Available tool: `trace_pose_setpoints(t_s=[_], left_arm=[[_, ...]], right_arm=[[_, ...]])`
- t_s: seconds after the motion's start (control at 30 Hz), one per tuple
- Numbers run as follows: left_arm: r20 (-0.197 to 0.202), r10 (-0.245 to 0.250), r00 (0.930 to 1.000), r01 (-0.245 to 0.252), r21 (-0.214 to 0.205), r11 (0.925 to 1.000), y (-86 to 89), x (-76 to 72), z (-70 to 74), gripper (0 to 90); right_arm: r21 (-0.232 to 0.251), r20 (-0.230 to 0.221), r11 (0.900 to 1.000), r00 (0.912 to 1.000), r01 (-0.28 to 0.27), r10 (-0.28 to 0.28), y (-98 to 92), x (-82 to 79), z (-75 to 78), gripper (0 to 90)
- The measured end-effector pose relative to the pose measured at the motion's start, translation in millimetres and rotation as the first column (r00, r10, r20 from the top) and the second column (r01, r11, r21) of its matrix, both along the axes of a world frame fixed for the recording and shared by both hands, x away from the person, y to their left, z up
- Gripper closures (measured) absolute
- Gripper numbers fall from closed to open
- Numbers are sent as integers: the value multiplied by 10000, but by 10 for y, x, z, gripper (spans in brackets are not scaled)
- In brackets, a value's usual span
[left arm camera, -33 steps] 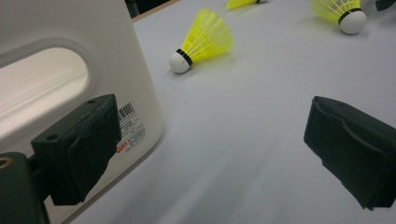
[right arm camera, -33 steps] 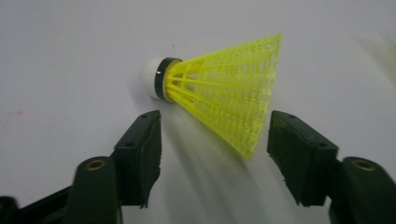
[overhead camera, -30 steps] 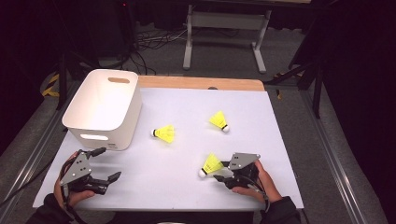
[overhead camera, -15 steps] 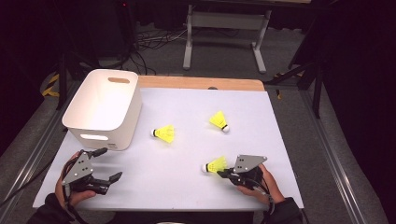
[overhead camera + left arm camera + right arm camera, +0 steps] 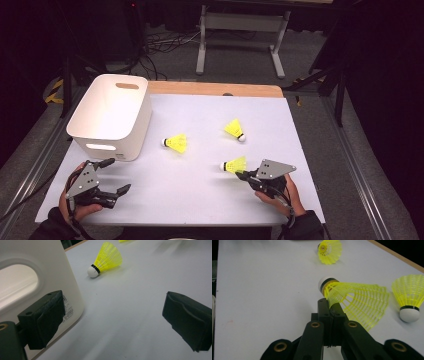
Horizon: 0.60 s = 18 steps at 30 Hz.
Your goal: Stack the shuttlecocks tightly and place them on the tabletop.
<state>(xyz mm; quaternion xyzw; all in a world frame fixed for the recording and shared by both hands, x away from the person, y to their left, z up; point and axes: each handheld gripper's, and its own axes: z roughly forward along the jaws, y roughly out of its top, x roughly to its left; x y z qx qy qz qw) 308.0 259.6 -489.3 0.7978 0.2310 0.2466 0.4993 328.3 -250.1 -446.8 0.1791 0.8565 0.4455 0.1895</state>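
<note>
Closing within the last second, the right gripper [image 5: 243, 174] now pinches the skirt of the near shuttlecock [image 5: 235, 164], which has shifted slightly right on the white table [image 5: 200, 200]. At far left stands the white bin [image 5: 111, 116], its contents hidden. Left gripper [image 5: 114, 176] hovers open beside it. Two more shuttlecocks [image 5: 176, 143] [image 5: 235, 130] lie apart mid-table.

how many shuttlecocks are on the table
3: one pinched by its skirt in the right hand-held gripper, the held shuttlecock; a middle shuttlecock near the white bin; a far shuttlecock behind.
</note>
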Motion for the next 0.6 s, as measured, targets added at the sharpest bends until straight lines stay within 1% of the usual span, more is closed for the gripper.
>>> trace_pose_setpoints(t_s=[0.07,0.13,0.23,0.27,0.33,0.37,0.6], left_arm=[[-10,8,10000,-8,-11,10000,1,1,0,53],[-23,44,10000,-44,-128,9999,2,2,-1,54],[-6,20,10000,-20,-82,10000,2,0,1,54],[30,-33,10000,34,-78,10000,6,-3,4,54],[43,-20,10000,21,-74,10000,8,-5,7,54],[28,-24,10000,24,-139,9999,11,-5,5,54],[46,-101,9999,101,-107,9999,13,-8,7,54]], right_arm=[[38,66,9999,9999,101,-102,-1,11,7,898],[58,140,9996,9995,277,-277,11,48,27,898],[93,158,9994,9993,346,-347,36,89,49,898],[145,212,9991,9990,398,-402,79,142,73,898],[178,193,9991,9991,373,-376,97,160,80,898],[53,291,9991,9987,418,-419,157,213,96,898],[158,201,9994,9993,315,-318,329,363,106,897]])
